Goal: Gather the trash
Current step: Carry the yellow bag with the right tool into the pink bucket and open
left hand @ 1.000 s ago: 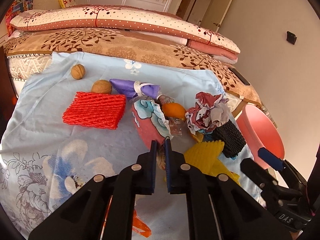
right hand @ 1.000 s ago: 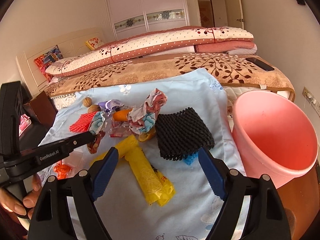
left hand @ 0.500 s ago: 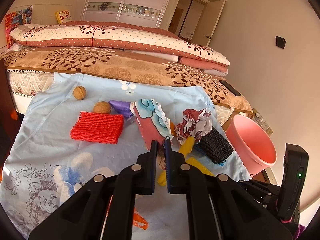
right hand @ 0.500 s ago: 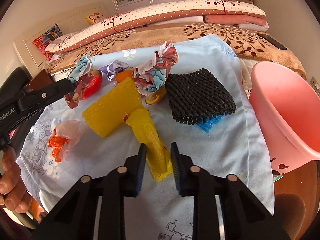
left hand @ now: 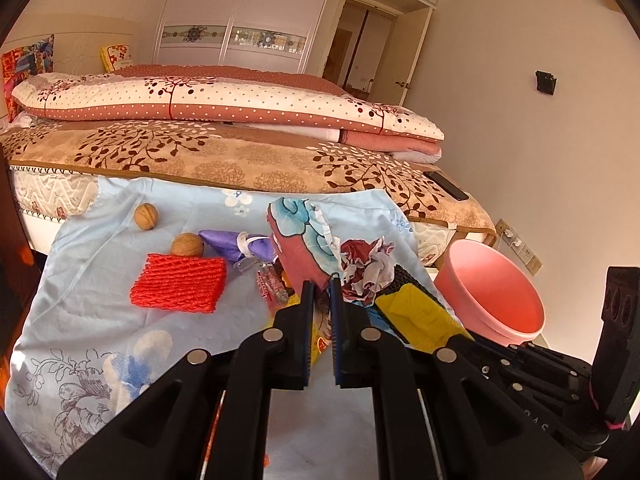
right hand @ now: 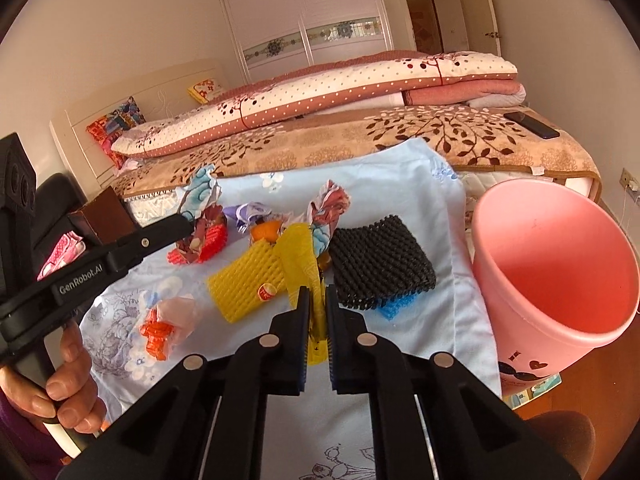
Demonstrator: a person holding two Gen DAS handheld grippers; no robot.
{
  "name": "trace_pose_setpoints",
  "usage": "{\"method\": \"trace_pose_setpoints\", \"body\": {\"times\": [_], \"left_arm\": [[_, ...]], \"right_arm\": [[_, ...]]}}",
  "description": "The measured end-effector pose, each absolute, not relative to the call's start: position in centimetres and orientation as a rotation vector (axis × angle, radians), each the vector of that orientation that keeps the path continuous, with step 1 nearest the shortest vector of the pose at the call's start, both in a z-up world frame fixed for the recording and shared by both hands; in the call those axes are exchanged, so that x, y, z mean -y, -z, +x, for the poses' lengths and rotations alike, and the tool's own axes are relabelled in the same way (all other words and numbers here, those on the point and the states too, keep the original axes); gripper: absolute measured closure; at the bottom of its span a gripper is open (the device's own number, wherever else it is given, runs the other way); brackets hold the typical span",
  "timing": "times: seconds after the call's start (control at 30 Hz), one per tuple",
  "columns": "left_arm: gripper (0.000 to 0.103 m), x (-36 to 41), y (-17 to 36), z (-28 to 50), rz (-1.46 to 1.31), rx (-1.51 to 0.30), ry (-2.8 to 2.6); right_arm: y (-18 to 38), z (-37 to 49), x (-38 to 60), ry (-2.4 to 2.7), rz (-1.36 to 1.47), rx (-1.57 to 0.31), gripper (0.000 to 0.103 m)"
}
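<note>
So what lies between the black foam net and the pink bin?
Only bare blue cloth, seen in the right wrist view, separates the black foam net from the pink bin.

You have two walnuts (left hand: 146,216) (left hand: 187,244) far left on the cloth. Four foam nets: one red (left hand: 179,288), one yellow (right hand: 248,280), one black (right hand: 382,262), one blue (right hand: 396,307) peeking out under the black. Two floral paper wads (left hand: 298,236) (left hand: 366,268). One purple wrapper (left hand: 236,245), one yellow bag (right hand: 302,256), one orange peel (right hand: 265,230), one orange-filled clear bag (right hand: 166,326) near left. One pink bin (right hand: 560,276) at right.
</note>
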State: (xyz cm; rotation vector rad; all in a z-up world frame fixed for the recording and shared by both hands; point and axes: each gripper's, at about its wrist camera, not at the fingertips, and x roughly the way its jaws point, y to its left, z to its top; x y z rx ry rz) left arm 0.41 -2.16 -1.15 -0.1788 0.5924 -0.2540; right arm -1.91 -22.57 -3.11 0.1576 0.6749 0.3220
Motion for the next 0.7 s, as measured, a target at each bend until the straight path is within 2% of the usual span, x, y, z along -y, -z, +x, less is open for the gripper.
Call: {"method": "trace_pose_setpoints", "body": {"times": [0.33, 0.7], "left_arm": [[0.096, 6.9, -0.2, 0.8, -0.107, -0.539, 0.34], [0.096, 13.6, -0.3, 2.4, -0.051, -0.538, 0.467]], "right_arm": [[0.9, -1.7, 29.8, -0.143, 0.292, -0.559, 0.096], [1.1, -0.5, 35.6, 0.024, 0.314, -0.537, 0.096]]}}
